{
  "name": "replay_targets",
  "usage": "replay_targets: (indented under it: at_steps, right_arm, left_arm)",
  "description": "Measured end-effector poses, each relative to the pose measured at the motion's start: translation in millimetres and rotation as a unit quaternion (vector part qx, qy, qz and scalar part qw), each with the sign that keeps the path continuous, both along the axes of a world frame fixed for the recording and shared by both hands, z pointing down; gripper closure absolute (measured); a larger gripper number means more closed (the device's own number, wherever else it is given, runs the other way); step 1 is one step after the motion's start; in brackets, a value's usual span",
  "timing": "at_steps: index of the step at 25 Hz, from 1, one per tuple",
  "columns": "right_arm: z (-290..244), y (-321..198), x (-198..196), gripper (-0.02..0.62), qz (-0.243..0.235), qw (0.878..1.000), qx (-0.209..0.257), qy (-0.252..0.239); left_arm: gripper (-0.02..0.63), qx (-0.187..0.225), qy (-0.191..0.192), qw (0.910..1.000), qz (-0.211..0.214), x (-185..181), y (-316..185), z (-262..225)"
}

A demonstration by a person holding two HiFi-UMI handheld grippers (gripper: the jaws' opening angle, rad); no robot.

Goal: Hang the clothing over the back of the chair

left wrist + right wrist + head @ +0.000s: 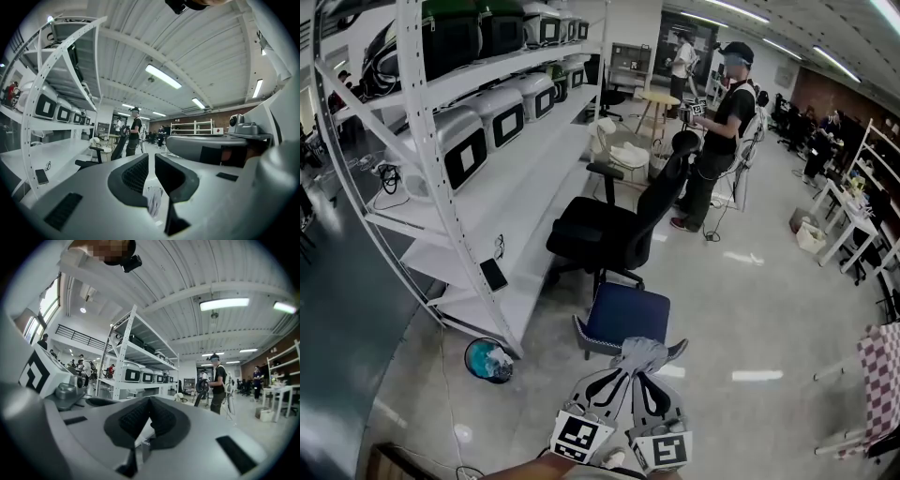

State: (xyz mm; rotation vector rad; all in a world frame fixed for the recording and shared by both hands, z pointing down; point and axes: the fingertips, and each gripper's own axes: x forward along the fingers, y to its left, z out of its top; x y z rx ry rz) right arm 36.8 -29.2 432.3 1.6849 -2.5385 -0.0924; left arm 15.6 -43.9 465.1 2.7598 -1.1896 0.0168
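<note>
The head view looks steeply down from high up, facing 12 o'clock across the floor to the black office chair (609,234) at mid-distance. Each gripper view sits low, close behind its own jaws, and faces level. All three views share the white rack (422,141) (42,154) (123,348) around 9 to 10 o'clock, and the distant standing person (717,131) (136,131) (218,385).
</note>
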Motion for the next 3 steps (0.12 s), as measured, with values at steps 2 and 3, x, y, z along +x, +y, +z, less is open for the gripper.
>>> replay_targets:
  at_steps: [2, 3]
  right_arm:
    - [-2.9, 1.8, 0.6, 0.58, -0.001, 1.0, 0.003, 0.001]
    - [-4.2, 2.5, 0.8, 0.58, -0.001, 1.0, 0.005, 0.001]
  left_arm:
    - [0.561, 0.001, -0.002, 1.0, -0.001, 2.2, 2.7, -1.8]
    - [0.561, 0.002, -0.003, 1.0, -0.001, 3.4, 4.0, -2.7]
